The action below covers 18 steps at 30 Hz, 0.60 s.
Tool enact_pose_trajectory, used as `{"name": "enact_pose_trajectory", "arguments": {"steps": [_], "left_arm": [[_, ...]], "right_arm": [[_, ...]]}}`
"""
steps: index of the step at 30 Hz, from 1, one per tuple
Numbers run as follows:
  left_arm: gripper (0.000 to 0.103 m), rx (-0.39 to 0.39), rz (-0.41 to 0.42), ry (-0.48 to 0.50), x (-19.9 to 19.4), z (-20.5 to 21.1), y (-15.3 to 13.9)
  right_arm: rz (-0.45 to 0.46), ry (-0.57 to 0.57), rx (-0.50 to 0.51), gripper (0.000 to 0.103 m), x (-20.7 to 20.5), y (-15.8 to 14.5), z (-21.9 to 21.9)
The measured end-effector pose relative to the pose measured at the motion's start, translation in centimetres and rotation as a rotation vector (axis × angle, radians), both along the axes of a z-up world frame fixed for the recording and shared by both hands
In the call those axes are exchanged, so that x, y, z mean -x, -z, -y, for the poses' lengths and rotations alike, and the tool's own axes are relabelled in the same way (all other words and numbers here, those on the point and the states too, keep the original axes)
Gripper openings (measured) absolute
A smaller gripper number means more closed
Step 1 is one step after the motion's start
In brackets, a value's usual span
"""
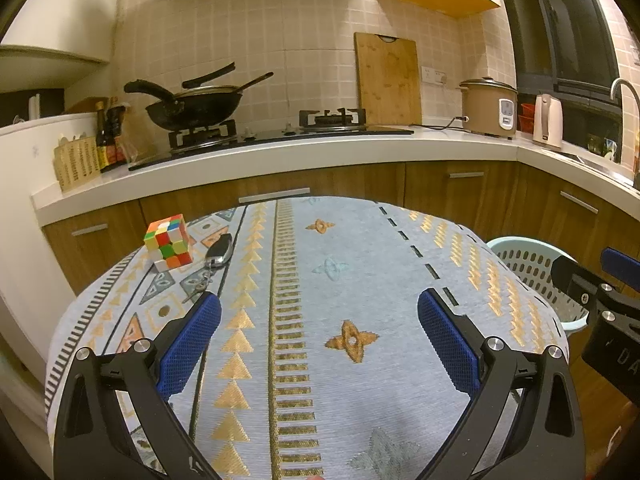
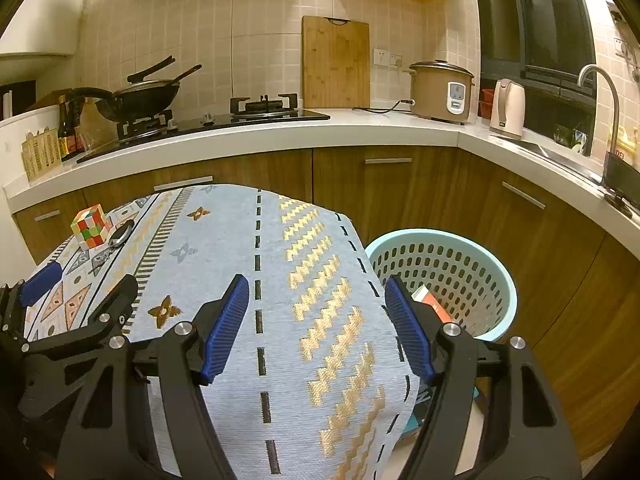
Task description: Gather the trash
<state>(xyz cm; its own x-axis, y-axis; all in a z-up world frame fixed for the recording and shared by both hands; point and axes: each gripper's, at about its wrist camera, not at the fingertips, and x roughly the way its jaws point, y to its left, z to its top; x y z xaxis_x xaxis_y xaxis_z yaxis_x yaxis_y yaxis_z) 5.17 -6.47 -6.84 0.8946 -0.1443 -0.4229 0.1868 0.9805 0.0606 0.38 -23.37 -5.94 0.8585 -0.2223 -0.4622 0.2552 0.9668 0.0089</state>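
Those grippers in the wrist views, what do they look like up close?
Each is a black, angular linkage frame with silver round bolt heads. The left gripper and right gripper both end in two fingers faced with bright blue, finely ribbed pads. White lettering shows on the right one's body, too partial to read. No cables or sleeves visible.

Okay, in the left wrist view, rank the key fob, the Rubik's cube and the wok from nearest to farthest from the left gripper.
From the left gripper:
1. Key fob, on the tablecloth, ahead to the left.
2. Rubik's cube, beside it further left, slightly farther.
3. Wok, on the stove at the back.
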Motion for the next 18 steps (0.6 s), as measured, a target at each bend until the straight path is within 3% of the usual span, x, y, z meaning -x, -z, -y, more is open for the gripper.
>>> {"name": "enact_pose_trajectory", "arguments": {"steps": [10, 14, 18], "left_arm": [[0.095, 0.004, -0.016, 0.038, -0.3, -0.1, -1.3], [0.096, 0.017, -0.089, 0.070, -1.5, -0.6, -1.7], [0.096, 0.008, -0.074, 0.050, -1.5, -1.4, -2.1]], "right_arm": [[0.024, 0.056, -0.007, 0.067, -0.1, -0.6, 0.8], [0.024, 0.065, 0.002, 0.067, -0.4, -1.0, 0.8], [0.026, 0.058, 0.001, 0.067, -0.8, -1.5, 0.4]]}}
